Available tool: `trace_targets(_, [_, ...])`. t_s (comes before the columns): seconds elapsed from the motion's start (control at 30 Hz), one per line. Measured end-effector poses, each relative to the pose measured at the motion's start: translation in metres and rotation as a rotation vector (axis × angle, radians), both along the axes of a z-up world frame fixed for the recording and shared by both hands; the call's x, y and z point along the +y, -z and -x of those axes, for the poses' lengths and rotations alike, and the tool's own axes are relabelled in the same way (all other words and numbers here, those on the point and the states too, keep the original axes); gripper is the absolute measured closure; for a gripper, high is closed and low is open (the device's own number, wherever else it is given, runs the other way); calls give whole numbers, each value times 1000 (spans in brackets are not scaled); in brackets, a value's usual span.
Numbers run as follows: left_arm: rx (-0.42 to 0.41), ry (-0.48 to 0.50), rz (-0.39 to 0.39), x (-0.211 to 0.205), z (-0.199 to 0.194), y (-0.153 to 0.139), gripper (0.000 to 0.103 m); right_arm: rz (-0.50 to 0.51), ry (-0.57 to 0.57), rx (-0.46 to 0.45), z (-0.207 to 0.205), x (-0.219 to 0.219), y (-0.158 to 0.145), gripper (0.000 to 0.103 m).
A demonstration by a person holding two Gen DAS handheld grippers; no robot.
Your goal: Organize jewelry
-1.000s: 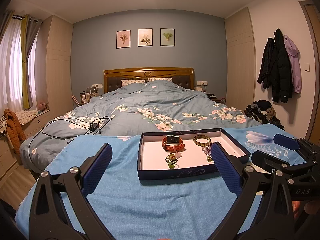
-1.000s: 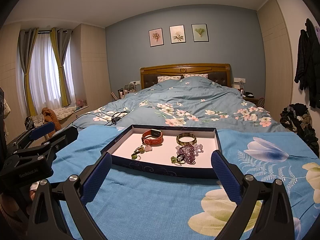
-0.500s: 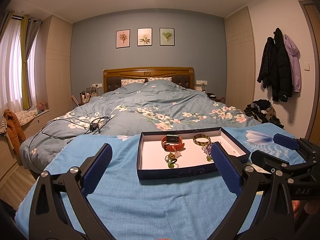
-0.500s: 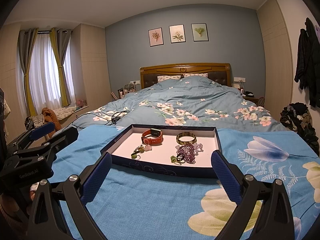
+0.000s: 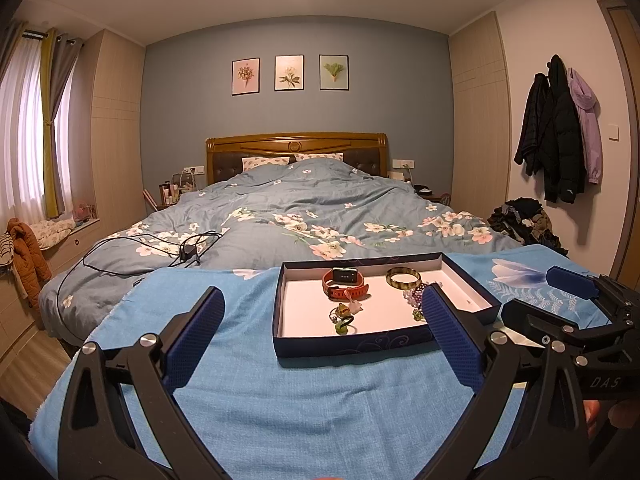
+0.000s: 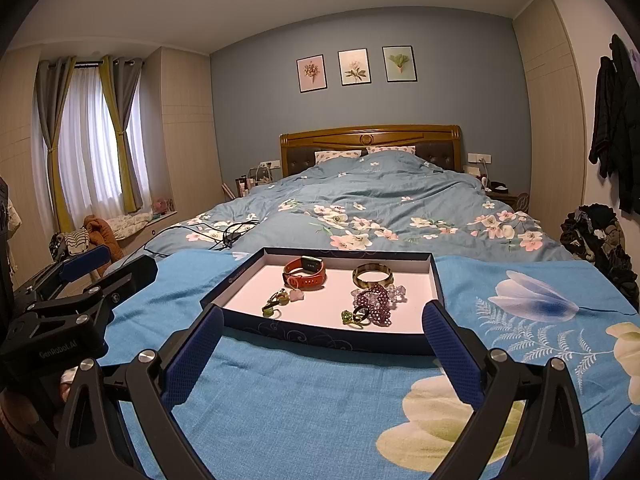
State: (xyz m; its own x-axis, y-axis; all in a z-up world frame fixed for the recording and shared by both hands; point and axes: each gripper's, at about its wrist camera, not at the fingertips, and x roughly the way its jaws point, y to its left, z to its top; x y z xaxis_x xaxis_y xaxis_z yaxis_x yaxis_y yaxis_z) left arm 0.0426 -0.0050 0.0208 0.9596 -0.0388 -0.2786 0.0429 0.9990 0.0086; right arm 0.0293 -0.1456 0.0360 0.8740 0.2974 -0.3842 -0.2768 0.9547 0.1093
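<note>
On blue cloth, jewelry tray just ahead, left gripper and right gripper spread wide, holding nothing

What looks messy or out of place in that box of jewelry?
In the box, a green ring lies tangled against the purple beaded piece; the watch and bangle sit apart.

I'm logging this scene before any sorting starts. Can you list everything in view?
tray: 1, navy, white inside, on blue cloth
watch: 1, red, tray back
bangle: 1, gold-brown, tray back right
beads: 1 cluster, purple, tray right
charms: several, green and pink, tray front
cloth: 1, blue floral, under tray
bed: 1, grey-blue floral duvet
cables: black, on bed
pictures: 3, on wall
coats: hanging, right wall
left gripper: fingers open
right gripper: fingers open
</note>
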Motion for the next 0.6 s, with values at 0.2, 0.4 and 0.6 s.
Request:
trace_targets(0.2, [1,-1,-2,0,0,0,6,0,0,1,0,0,0,7])
trace_targets(0.4, [2,-1,-2,0,0,1,6,-1,1,3,0,0,2,7])
trace_targets(0.6, [6,-4,0,1,0,5,6,1,-2,10,0,0,3,7])
